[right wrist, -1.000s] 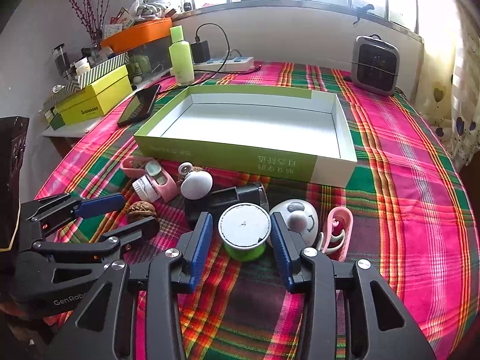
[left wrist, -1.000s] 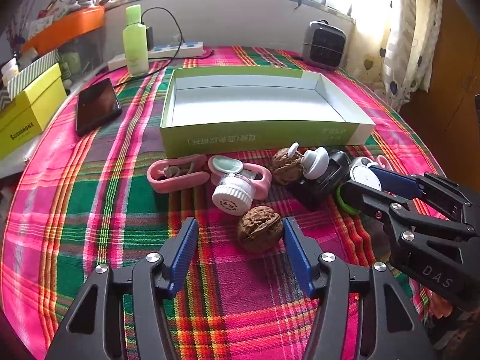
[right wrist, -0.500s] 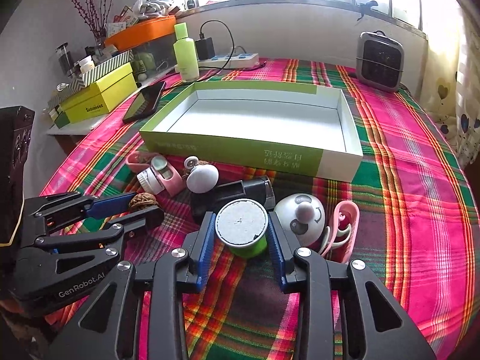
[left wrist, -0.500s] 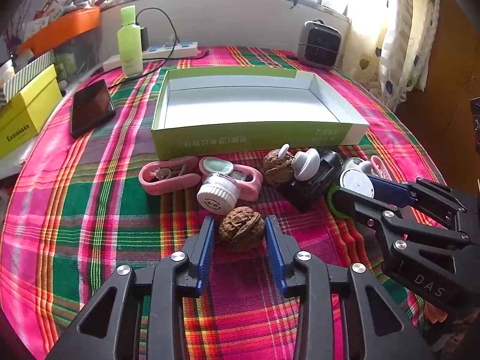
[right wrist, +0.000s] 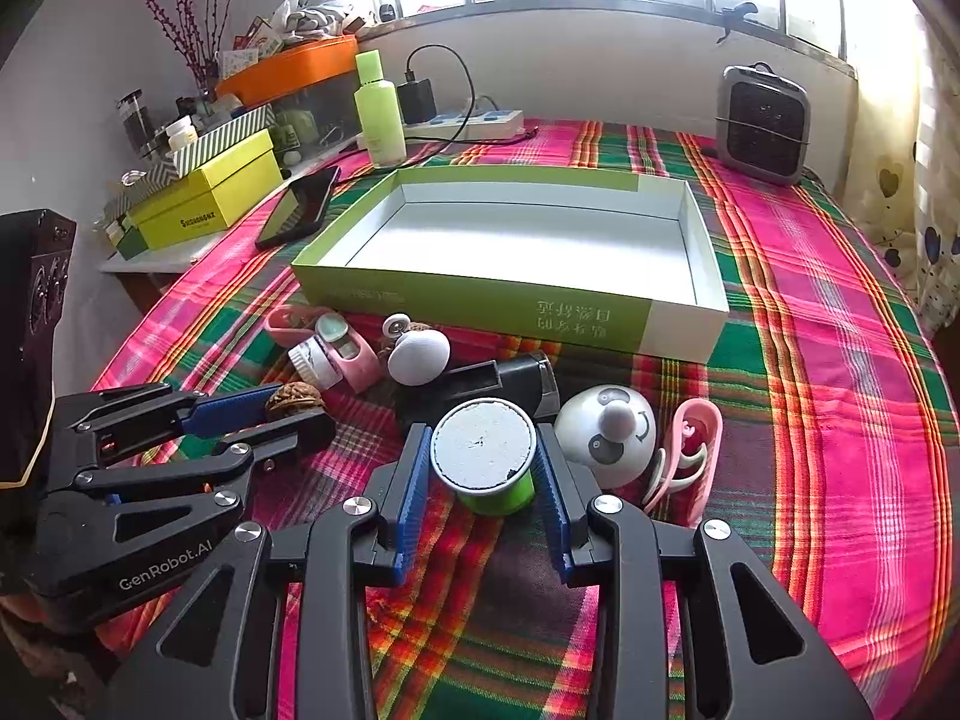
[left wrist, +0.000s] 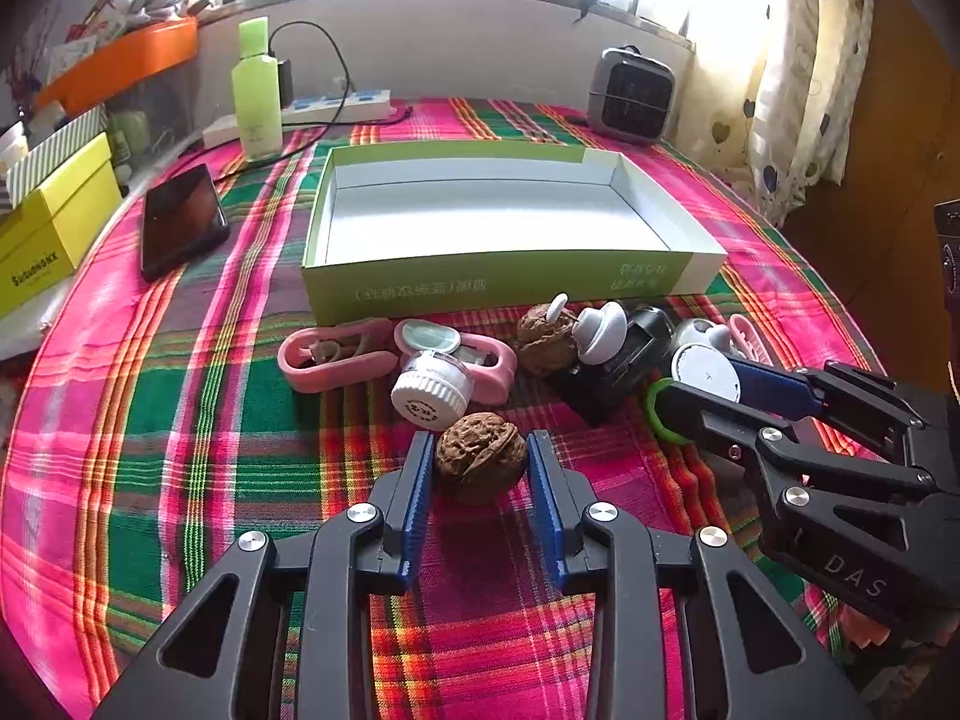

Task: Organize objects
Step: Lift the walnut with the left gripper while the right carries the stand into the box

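My left gripper (left wrist: 480,459) is shut on a brown walnut (left wrist: 480,461) that rests on the plaid cloth. My right gripper (right wrist: 483,462) is shut on a green spool with a white top (right wrist: 485,456). The empty green-and-white box (left wrist: 498,288) lies just beyond both; it also shows in the right wrist view (right wrist: 480,306). Between grippers and box lie a second walnut (left wrist: 545,336), pink clips (left wrist: 336,354), a white round cap (left wrist: 429,387), a black object (left wrist: 618,360) and a white panda-face ball (right wrist: 606,432).
A black phone (left wrist: 180,219) lies left of the box. A green bottle (left wrist: 257,90), a power strip (left wrist: 336,108) and a grey heater (left wrist: 630,93) stand at the back. Yellow boxes (right wrist: 204,198) sit off the table's left edge.
Both grippers closed: the left onto the walnut, the right onto the green spool. Both moved slightly forward toward the objects.
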Motion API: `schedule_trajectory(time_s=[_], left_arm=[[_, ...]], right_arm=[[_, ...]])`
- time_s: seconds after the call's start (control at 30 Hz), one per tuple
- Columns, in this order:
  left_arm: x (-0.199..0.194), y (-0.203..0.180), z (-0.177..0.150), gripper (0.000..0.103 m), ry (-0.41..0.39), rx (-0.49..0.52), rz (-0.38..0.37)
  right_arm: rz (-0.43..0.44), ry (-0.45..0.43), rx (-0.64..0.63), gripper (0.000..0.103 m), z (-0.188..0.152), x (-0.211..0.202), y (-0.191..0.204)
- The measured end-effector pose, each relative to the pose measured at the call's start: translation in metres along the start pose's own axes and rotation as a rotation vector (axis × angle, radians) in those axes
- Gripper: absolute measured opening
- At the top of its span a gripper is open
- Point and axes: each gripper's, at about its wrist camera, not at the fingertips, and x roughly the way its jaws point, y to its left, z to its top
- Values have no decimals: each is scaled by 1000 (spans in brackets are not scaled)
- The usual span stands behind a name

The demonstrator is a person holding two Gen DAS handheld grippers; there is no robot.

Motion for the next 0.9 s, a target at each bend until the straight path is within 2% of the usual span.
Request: schedule_trajectory(time_s=[0.4,0.9], left_arm=[[-17,-2,10,29,-36,16,-14],[-13,8,56,29,-77,-3,-27]], right_arm=[[40,-39,5,35,9,-16,1],[36,-89,30,35,47,-17,-20]])
